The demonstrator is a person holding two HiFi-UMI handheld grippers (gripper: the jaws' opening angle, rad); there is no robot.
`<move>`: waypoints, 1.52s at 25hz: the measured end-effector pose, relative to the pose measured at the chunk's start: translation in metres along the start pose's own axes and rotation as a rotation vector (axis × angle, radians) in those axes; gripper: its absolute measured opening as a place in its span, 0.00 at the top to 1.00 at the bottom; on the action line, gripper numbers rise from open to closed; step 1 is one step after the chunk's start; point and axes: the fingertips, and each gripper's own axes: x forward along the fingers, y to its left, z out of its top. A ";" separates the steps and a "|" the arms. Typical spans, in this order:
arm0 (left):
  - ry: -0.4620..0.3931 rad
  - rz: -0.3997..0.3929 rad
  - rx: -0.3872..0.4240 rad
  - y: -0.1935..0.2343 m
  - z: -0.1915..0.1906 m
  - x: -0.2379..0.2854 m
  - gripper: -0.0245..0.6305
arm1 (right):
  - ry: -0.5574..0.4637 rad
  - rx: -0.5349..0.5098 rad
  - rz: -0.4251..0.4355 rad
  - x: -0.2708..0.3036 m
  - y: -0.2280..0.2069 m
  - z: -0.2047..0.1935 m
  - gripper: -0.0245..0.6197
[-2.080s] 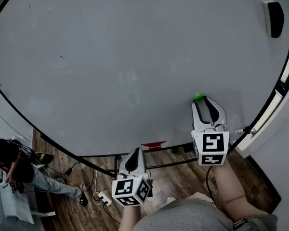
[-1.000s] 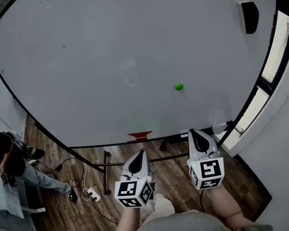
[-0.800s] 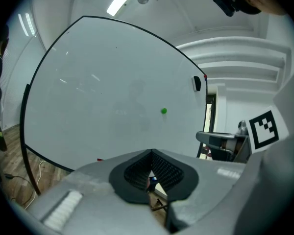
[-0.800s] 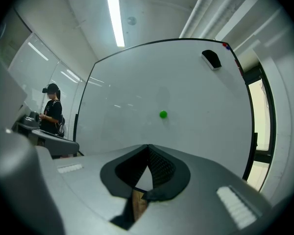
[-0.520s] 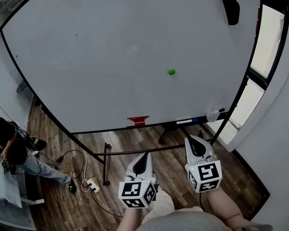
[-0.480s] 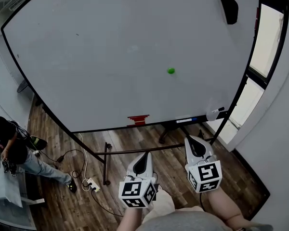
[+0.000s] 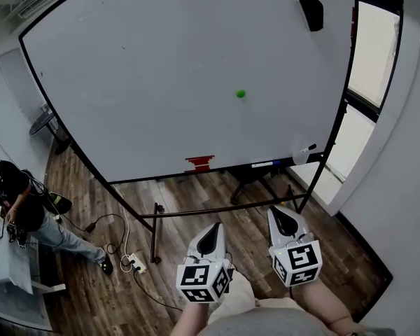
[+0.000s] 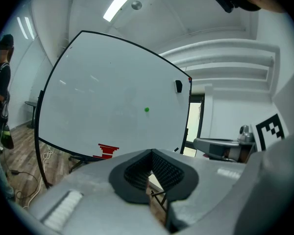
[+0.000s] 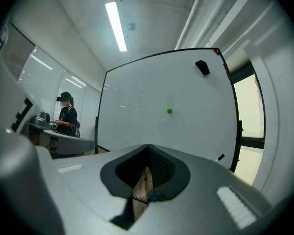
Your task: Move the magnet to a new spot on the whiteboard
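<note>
- The magnet (image 7: 241, 94) is a small, round, green button. It sits on the whiteboard (image 7: 140, 68) a little right of centre at about mid-height, with bare board all round it and both grippers well away.
- It looks light and hard, probably with a smooth plastic cap. Only its own pull holds it on, so it should come off with a modest tug or slide along the surface.
- Being small and domed, it could squirt out of a careless pinch. The best hold is likely across its rim, one jaw on each side, close to the board face.
- The whiteboard is a large, smooth, slightly glossy white sheet in a thin black frame. It stands on dark metal legs over a wood-plank floor (image 7: 196, 201).
- A black block (image 7: 309, 12) clings near its upper right corner, and a red mark (image 7: 199, 163) sits at the lower edge.
- The left gripper (image 7: 213, 231) has its jaws closed together with nothing between them. Its black ribbed pads meet in a grey moulded shell.
- The right gripper (image 7: 277, 215) has its jaws closed too and is also empty, with the same shell and pads.
- Both grippers hang low near the person's body and point toward the board.
</note>
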 end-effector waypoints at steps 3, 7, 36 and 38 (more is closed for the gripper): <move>-0.002 0.000 0.003 -0.010 -0.004 -0.012 0.96 | -0.002 0.013 -0.002 -0.017 0.001 -0.004 0.96; 0.001 0.009 0.005 -0.018 -0.012 -0.027 0.96 | 0.005 0.016 0.005 -0.034 0.006 -0.012 0.96; -0.014 -0.025 0.048 -0.036 0.004 -0.025 0.96 | -0.014 0.027 0.046 -0.045 0.005 0.002 0.97; -0.012 -0.024 0.049 -0.035 0.003 -0.025 0.96 | -0.010 0.025 0.052 -0.044 0.007 0.001 0.97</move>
